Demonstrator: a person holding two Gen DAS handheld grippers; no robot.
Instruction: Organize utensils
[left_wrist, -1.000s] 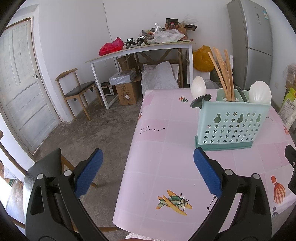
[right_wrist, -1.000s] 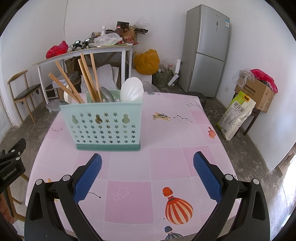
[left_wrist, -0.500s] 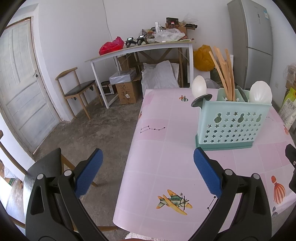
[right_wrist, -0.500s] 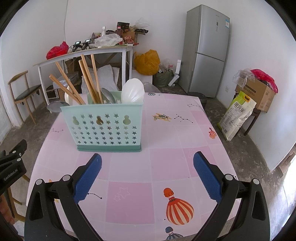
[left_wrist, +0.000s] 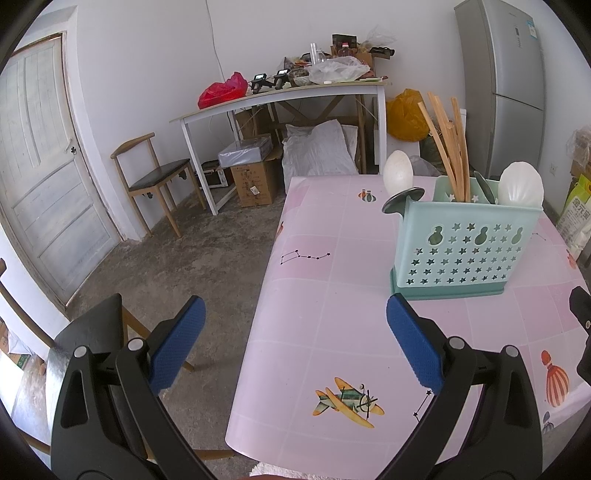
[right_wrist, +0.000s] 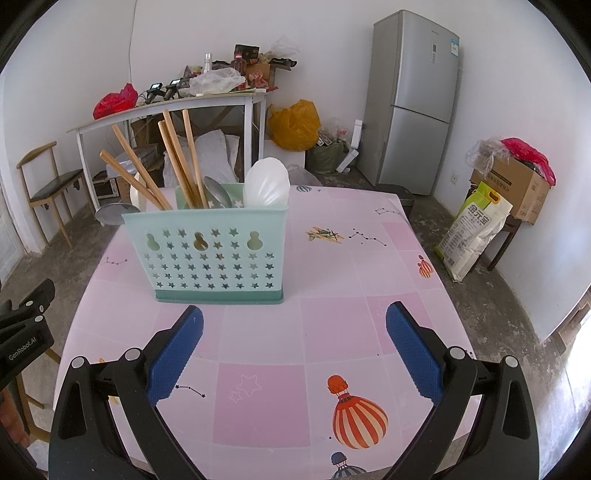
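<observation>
Both tools hang over the near part of the table (right_wrist: 332, 280), and neither holds anything: the right gripper (right_wrist: 294, 341) has its blue pads spread wide, and so does the left gripper (left_wrist: 295, 332), which sits partly out past the table's left edge, above the floor. The caddy (right_wrist: 207, 254) stands upright just ahead of the right gripper and a little to its left; from the left gripper it lies ahead and to the right. Everything to be sorted looks already stowed — chopsticks (right_wrist: 177, 158) lean out of the far compartments, a steel spoon (right_wrist: 218, 194) rests beside them, a white spoon (right_wrist: 266, 182) stands at the end nearer the right gripper, and a ladle (left_wrist: 402, 194) with another white spoon (left_wrist: 398, 170) pokes out at the end nearer the left gripper. No loose utensil shows on the cloth in either view. My reading is that the sorting is done, or nearly so, and this is the pull-back stage. If anything remains, the next move calls for finding a stray piece outside these views — otherwise, simply keeping both tools clear of the caddy so the leaning chopsticks are not knocked.
</observation>
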